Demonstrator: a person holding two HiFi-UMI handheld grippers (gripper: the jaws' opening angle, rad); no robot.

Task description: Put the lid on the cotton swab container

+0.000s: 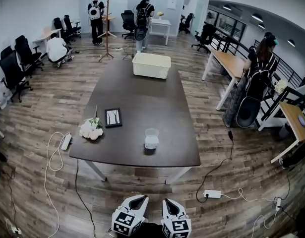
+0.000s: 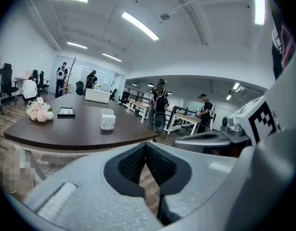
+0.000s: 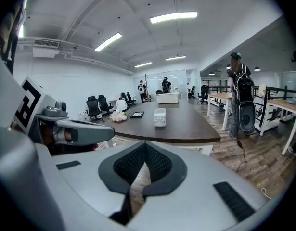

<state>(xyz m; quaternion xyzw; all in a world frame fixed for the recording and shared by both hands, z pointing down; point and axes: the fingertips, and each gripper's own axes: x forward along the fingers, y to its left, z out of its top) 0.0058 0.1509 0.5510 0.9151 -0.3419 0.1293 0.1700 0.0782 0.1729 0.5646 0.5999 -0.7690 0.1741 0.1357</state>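
The cotton swab container (image 1: 151, 139) is a small clear tub with white contents. It stands near the front edge of the dark table (image 1: 142, 98), and I cannot make out a separate lid. Both grippers are held low in front of the table, well short of it. The left gripper (image 1: 139, 199) and the right gripper (image 1: 170, 203) are side by side, both shut and empty. In the left gripper view the container (image 2: 107, 119) shows beyond the shut left gripper (image 2: 146, 150). In the right gripper view the container (image 3: 160, 117) shows beyond the shut right gripper (image 3: 145, 150).
On the table stand a white basket (image 1: 151, 65) at the far end, a flower bunch (image 1: 91, 129) and a small picture frame (image 1: 113, 117) at the front left. Power strips and cables (image 1: 212, 194) lie on the wooden floor. Several people, chairs and desks surround the table.
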